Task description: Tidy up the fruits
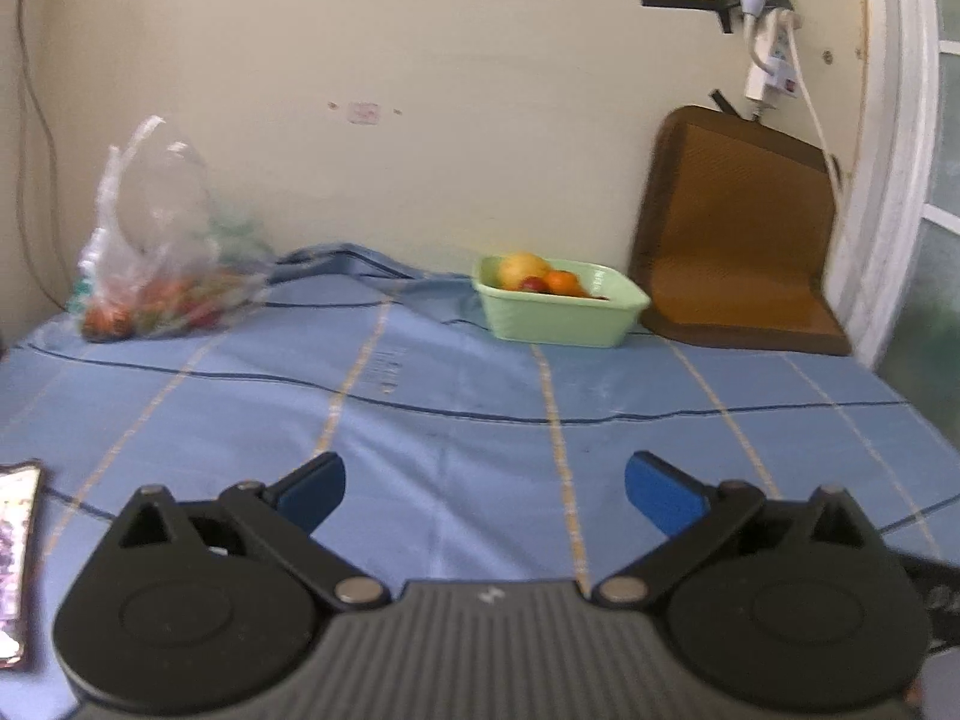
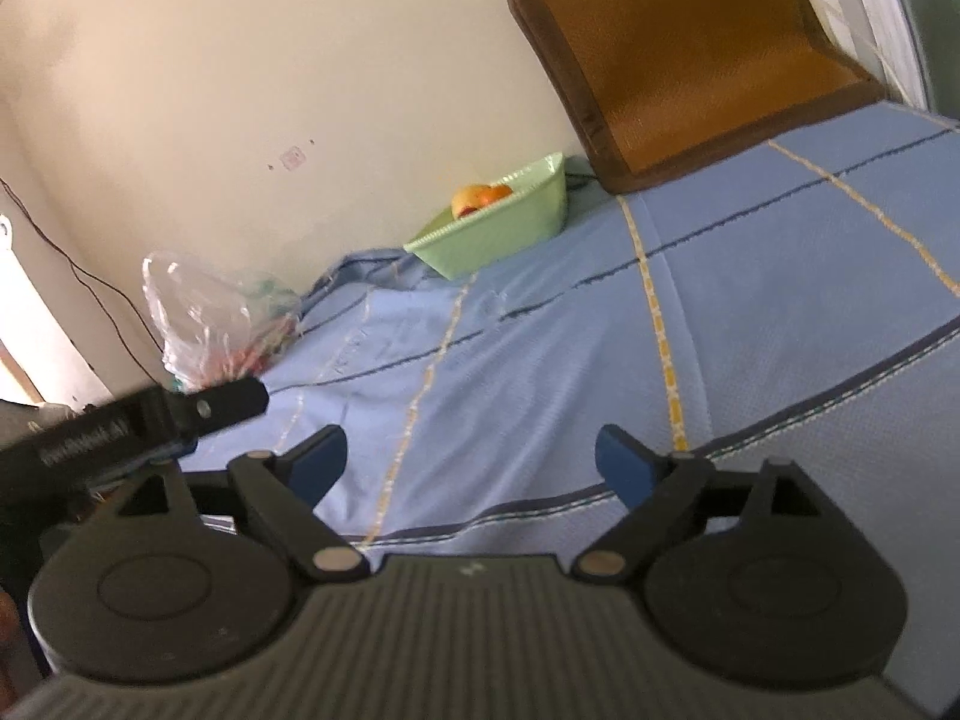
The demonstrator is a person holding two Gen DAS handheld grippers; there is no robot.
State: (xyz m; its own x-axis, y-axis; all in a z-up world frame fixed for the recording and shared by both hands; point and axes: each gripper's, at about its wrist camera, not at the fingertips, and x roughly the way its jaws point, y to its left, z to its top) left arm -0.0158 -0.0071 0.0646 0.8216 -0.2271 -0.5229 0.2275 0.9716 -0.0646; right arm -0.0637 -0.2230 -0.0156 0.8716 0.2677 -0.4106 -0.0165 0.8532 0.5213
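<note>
A light green basin (image 1: pixel 561 315) stands at the back of the blue bedsheet (image 1: pixel 456 396) near the wall, holding a yellow fruit (image 1: pixel 523 268), an orange (image 1: pixel 561 281) and a small red fruit. A clear plastic bag (image 1: pixel 153 276) with red and orange fruits lies at the back left. My left gripper (image 1: pixel 485 489) is open and empty, low over the sheet, well short of both. In the right wrist view the basin (image 2: pixel 501 228) and the bag (image 2: pixel 207 324) show far off. My right gripper (image 2: pixel 473 463) is open and empty near the bed's front edge.
A brown woven mat (image 1: pixel 738 228) leans on the wall right of the basin. A phone (image 1: pixel 15 558) lies at the sheet's left edge. A power strip and cable (image 1: pixel 774 60) hang on the wall. The left gripper's black body (image 2: pixel 120 426) shows at the left of the right wrist view.
</note>
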